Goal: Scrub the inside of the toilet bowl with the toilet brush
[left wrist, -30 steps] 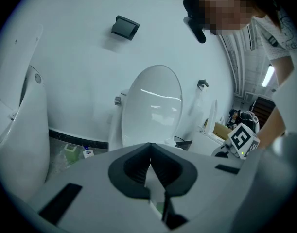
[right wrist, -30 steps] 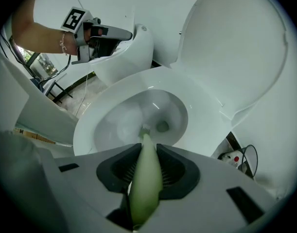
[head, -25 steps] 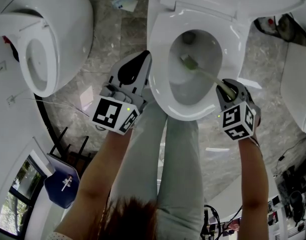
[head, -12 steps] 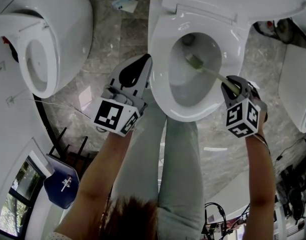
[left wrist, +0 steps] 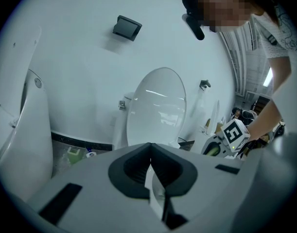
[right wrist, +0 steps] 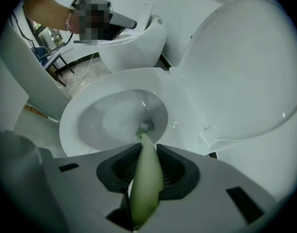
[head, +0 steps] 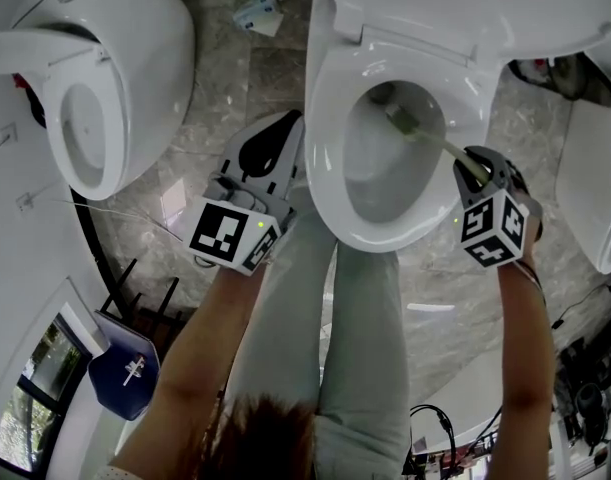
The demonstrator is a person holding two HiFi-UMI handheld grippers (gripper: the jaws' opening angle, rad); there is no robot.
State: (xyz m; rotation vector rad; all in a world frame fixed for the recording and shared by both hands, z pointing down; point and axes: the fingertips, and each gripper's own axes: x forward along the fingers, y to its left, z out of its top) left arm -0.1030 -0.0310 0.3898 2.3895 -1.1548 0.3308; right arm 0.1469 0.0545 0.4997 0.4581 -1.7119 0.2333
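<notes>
Since a second ago my brush (head: pixel 405 120) has slid toward the back of the bowl (head: pixel 357 183), near the drain. My right gripper (head: pixel 473 164) pinches its green handle. My left gripper (head: pixel 288 133), pressed together and empty, hangs beside the rim over the marble floor (head: pixel 210 88). Another toilet (head: pixel 125 58) stands left.

Ahead of our right hand-held gripper (head: pixel 472 165) the toilet bowl (head: pixel 320 158) stands open, occupied only by the toilet brush (head: pixel 403 120); beyond it the raised lid (right wrist: pixel 245 67) blocks the way. Left of our left hand-held gripper (head: pixel 285 133), a strip of floor (head: pixel 220 88) separates it from a second toilet (head: pixel 135 38).
</notes>
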